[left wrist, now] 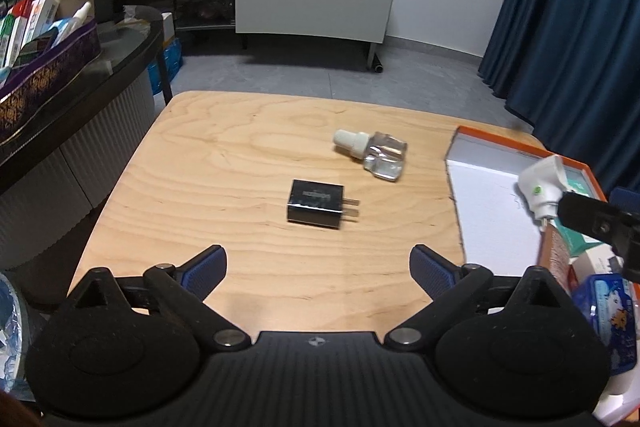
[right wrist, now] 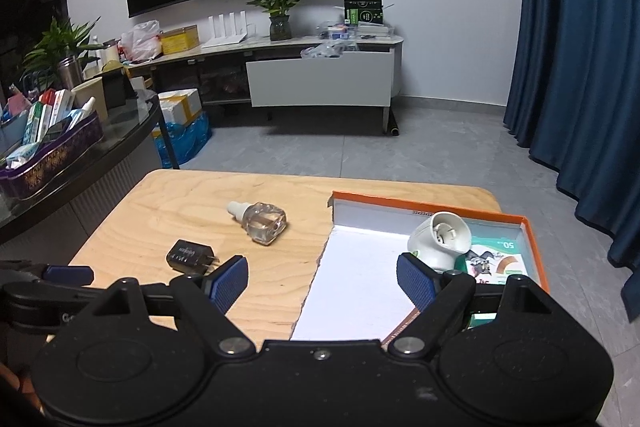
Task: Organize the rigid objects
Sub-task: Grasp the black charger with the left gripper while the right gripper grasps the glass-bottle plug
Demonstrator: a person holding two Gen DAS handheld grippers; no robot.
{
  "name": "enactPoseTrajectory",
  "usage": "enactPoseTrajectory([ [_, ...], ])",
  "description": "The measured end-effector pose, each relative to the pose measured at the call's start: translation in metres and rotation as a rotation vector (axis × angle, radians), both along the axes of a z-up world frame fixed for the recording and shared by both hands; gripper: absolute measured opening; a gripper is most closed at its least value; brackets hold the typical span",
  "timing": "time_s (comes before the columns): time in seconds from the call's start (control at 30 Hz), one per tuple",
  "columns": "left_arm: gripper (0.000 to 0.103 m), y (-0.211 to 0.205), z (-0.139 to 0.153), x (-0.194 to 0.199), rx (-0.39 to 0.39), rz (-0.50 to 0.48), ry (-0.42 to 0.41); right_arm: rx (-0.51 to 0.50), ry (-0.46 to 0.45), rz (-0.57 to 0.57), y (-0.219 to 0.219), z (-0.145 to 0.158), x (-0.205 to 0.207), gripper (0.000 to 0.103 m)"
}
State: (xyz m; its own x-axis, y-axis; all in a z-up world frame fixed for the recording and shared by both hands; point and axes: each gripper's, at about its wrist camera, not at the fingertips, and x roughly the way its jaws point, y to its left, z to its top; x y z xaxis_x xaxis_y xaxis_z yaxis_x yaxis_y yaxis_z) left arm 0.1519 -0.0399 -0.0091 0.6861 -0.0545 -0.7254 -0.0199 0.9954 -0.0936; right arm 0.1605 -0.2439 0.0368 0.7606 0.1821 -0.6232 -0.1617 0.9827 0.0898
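A black plug adapter (left wrist: 316,205) lies on the wooden table (left wrist: 224,171), prongs pointing right; it also shows in the right wrist view (right wrist: 190,256). A clear bottle with a white cap (left wrist: 374,154) lies on its side behind it, also in the right wrist view (right wrist: 261,221). A white plug-in device (right wrist: 439,239) sits in the orange-rimmed box (right wrist: 420,205), also in the left wrist view (left wrist: 541,190). My left gripper (left wrist: 318,269) is open and empty, just short of the adapter. My right gripper (right wrist: 322,283) is open and empty over the box's left edge.
The box (left wrist: 496,143) holds green and blue cartons at its right side. A dark glass side table (right wrist: 120,135) with a purple tray of boxes stands left. A TV bench, plants and a blue curtain are beyond the table.
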Motion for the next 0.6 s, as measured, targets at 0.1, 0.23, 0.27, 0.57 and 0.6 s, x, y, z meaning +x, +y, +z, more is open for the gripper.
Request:
enactPoseTrajectory([
  [0.1, 0.102, 0.006, -0.008, 0.007, -0.012, 0.005, -0.003, 0.007, 0.013, -0.002, 0.0, -0.005, 0.002, 0.096],
  [0.23, 0.102, 0.008, -0.02, 0.02, -0.003, -0.007, -0.009, 0.01, 0.027, 0.003, 0.001, -0.011, 0.007, 0.096],
  [0.27, 0.102, 0.007, -0.023, 0.025, -0.001, -0.01, -0.011, 0.01, 0.029, 0.004, 0.001, -0.012, 0.008, 0.096],
  [0.57, 0.095, -0.008, -0.049, 0.063, 0.07, -0.049, -0.028, 0.022, 0.041, 0.035, 0.002, -0.023, 0.027, 0.096],
  [0.6, 0.092, -0.008, -0.051, 0.066, 0.074, -0.048, -0.026, 0.019, 0.041, 0.041, 0.004, -0.024, 0.03, 0.096],
])
